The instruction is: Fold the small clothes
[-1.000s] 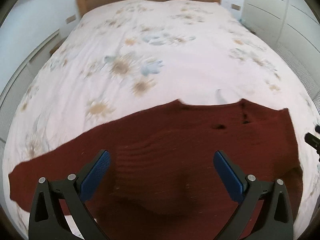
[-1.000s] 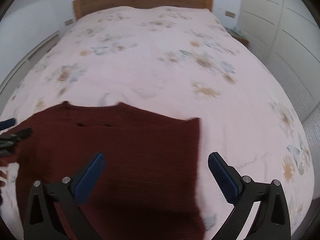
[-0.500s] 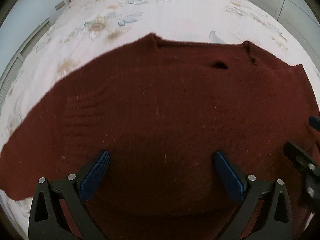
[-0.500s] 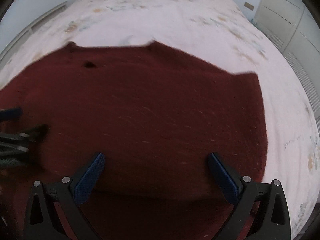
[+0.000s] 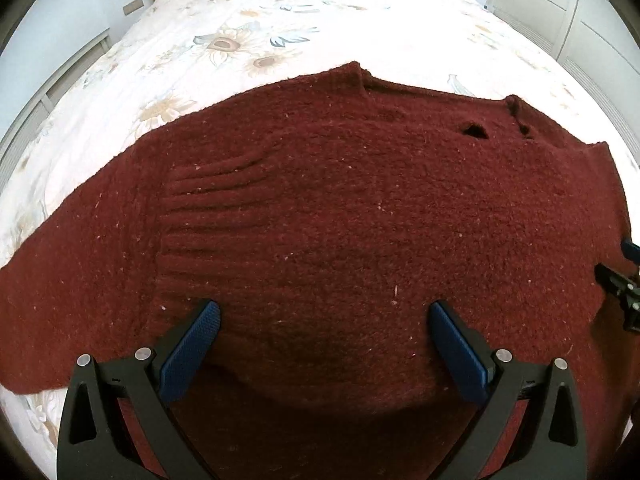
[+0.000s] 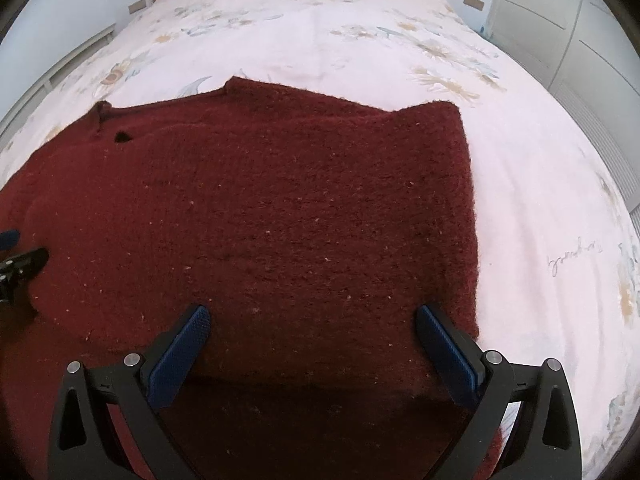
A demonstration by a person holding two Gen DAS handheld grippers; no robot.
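Bed [image 5: 360,20] with floral cover; 1 dark red knit sweater [image 5: 340,220] spread flat on it.

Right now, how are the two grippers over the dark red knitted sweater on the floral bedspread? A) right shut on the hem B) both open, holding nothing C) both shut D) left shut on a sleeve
B: the left gripper and right gripper both have blue pads spread wide above the dark red knitted sweater, with no fabric pinched between them.

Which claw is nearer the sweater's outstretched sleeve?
Left. The left claw hovers open over the sweater body, with the outstretched sleeve just to its left. The right claw, also open, sits over the opposite side, by the sweater's straight right edge.
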